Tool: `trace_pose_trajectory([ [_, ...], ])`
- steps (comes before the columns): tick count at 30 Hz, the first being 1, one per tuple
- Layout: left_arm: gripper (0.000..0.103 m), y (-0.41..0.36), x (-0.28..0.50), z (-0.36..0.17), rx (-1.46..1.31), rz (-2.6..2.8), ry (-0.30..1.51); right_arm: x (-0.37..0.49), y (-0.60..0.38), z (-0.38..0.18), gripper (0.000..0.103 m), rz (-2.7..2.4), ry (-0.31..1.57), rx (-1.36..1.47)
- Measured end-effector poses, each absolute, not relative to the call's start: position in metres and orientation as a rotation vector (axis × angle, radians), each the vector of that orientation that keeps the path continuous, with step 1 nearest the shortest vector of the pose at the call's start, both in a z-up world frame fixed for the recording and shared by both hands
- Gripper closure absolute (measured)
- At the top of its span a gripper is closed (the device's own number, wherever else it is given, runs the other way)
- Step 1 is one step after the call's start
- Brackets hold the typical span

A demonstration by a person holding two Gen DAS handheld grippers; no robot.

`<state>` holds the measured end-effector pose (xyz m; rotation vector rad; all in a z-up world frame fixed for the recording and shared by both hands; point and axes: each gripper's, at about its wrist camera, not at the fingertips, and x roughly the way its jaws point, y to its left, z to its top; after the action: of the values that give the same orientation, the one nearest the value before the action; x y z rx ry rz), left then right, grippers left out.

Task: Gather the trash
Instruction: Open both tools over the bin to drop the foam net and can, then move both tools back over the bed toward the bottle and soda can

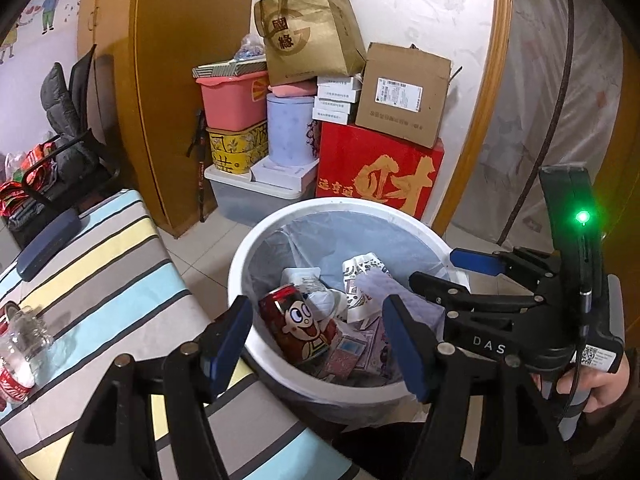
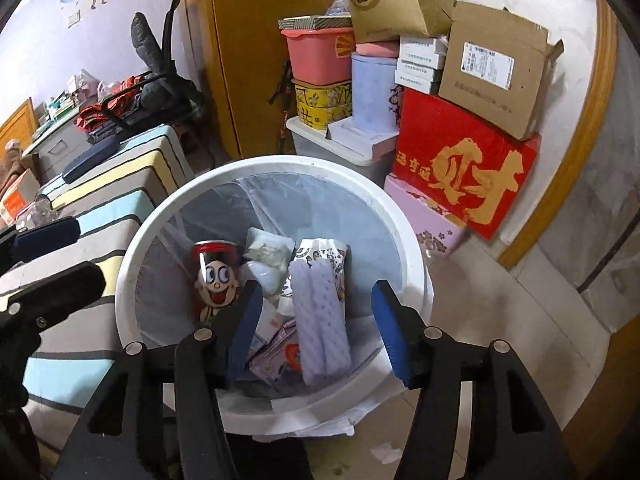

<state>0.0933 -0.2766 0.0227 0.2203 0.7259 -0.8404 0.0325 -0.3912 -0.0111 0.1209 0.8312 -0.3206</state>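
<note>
Right gripper [image 2: 316,328]: jaws apart, nothing between the pads; poised above the near rim of the bin [image 2: 132,264], pointing down into it. Released.

Left gripper [image 1: 320,344]: jaws apart, empty; hangs over the bin's near-left rim, beside the table edge. Released. A hand [image 1: 596,388] shows on the right gripper's handle in the left view.

Bin: white, round, clear liner, on the floor against the table. Landmark for all entries below.

Contents of bin:
- Can [image 2: 216,276], red with a cartoon face; left side, leaning toward the wall.
- Foam sleeve [image 2: 320,320], pale purple, ribbed; centre, lying on top, directly under the right gripper.
- Printed wrapper [image 2: 320,252]; behind the foam sleeve.
- White pouch [image 2: 266,250]; rear centre.
- Flat paper packs; bottom, near side, partly covered.

Outside bin:
- Table [image 1: 120,280], striped cloth; touching the bin's left side.
- Bottle [image 1: 20,352], clear plastic, red label, crumpled; on the table, well left of the bin. Not yet collected.
- Dark case [image 1: 48,244]; on the table, left of the bin and farther back. Trash or not: cannot tell.
- Stacked boxes [image 1: 380,168]; behind the bin, against the wall.

Step in hand, as judged: drop-off done, both grippers free over the bin.

Next move, as judged: the left gripper travels left from the bin to the bottle, lines its jaws across the body and closes gently, since the crushed plastic will give and may slip.
</note>
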Motion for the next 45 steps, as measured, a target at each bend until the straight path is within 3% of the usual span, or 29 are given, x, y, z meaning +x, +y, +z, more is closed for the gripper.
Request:
trace_pose_trajectory([
  [17, 0.034, -0.204, 0.092, 0.038, 0.172, -0.729, 0.665, 0.037, -0.350, 0.004, 0.044, -0.266, 0.763, 0.125],
  [45, 0.032, -0.004, 0.126, 0.035, 0.042, -0.389, 0.657, 0.095, -0.209, -0.003, 0.044, 0.035, 0.788, 0.169],
])
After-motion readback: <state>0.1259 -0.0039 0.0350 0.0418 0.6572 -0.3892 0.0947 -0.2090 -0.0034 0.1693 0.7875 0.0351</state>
